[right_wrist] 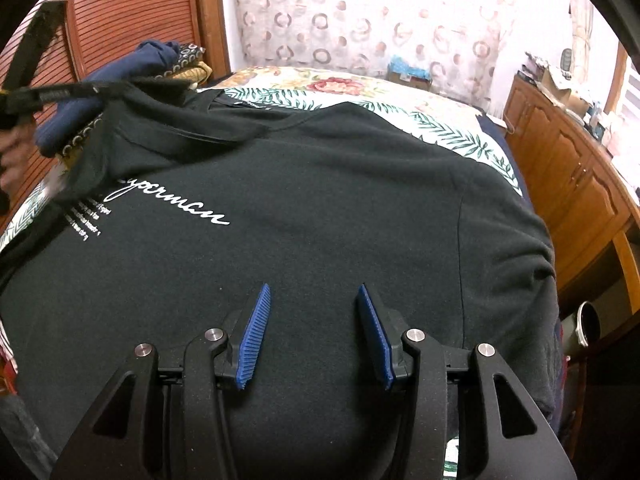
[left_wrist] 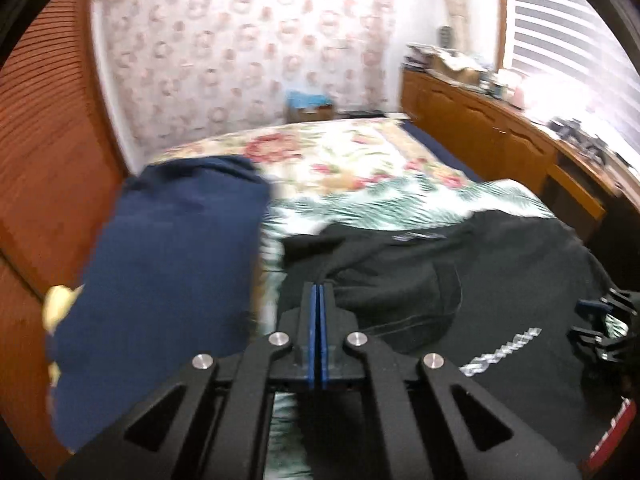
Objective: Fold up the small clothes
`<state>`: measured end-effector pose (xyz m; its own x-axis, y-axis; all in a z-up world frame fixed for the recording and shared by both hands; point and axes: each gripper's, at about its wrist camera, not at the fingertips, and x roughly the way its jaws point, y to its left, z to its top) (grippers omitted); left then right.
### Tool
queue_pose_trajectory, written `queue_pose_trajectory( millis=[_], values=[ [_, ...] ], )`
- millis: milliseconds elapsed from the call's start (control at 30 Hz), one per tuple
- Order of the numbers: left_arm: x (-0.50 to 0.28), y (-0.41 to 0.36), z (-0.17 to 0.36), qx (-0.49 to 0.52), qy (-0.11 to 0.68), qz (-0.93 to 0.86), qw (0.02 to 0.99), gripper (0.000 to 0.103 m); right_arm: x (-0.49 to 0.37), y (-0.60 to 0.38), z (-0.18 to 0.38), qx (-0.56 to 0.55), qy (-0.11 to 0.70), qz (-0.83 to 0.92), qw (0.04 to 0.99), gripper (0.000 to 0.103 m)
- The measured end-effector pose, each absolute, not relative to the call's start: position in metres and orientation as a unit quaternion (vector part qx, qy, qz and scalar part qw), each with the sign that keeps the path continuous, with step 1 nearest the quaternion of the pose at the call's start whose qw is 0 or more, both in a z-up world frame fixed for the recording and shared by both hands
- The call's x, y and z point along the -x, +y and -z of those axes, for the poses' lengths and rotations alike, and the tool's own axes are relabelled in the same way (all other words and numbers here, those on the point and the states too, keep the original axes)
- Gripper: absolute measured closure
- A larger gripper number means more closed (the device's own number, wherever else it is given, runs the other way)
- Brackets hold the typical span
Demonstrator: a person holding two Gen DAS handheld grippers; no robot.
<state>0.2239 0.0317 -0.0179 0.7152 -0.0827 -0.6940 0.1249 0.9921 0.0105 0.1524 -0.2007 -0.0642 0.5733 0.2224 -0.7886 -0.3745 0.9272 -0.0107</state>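
A black T-shirt [right_wrist: 320, 208] of soft, matte knit lies spread over the bed [right_wrist: 460, 128], whose cover is printed with green palm fronds and pink flowers. White cursive script runs across the shirt's chest toward 9 o'clock in the right wrist view; it cannot be read with certainty, and the small white lines beneath it are too fine to read. A tiny white label sits inside the collar at 12 o'clock, also unreadable.

The left claw [left_wrist: 319, 292] is clenched, its ribbed blue pads pressed flat together; in the right wrist view it appears at 10 o'clock pinching the T-shirt's sleeve edge, which is pulled up into a taut ridge. The right claw [right_wrist: 314, 300] stands released, its blue serrated pads apart, hovering just over the shirt's lower body with nothing between them.

A navy garment [left_wrist: 168, 264], smooth and rumpled, lies at 9 o'clock beside the shirt. A slatted wooden door [left_wrist: 52, 152] rises behind it, and a wooden cabinet [right_wrist: 572, 184] lines 3 o'clock.
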Motion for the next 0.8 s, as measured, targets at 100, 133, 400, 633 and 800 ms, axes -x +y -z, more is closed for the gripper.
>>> queue_pose_trajectory(
  millis=[100,133,400,633,800],
  values=[
    [-0.227,0.054,0.020,-0.016,0.397,0.052,0.916,0.101,-0.153,-0.201,0.065,0.087,0.430,-0.169,0.882,0.056],
    [-0.225,0.056,0.020,-0.021,0.397,0.051,0.916,0.099,-0.153,-0.201,0.065,0.087,0.431,-0.169,0.882,0.056],
    [-0.189,0.036,0.018,-0.041,0.382,0.111,0.917,0.087,-0.154,-0.202,0.065,0.086,0.430,-0.169,0.882,0.055],
    [-0.163,0.000,0.036,-0.039,0.389,0.159,0.906,0.083,-0.154,-0.207,0.063,0.077,0.429,-0.164,0.885,0.054],
    [-0.154,-0.031,0.059,-0.045,0.409,0.186,0.892,0.083,-0.144,-0.233,0.043,0.056,0.399,-0.145,0.904,0.054]
  ],
)
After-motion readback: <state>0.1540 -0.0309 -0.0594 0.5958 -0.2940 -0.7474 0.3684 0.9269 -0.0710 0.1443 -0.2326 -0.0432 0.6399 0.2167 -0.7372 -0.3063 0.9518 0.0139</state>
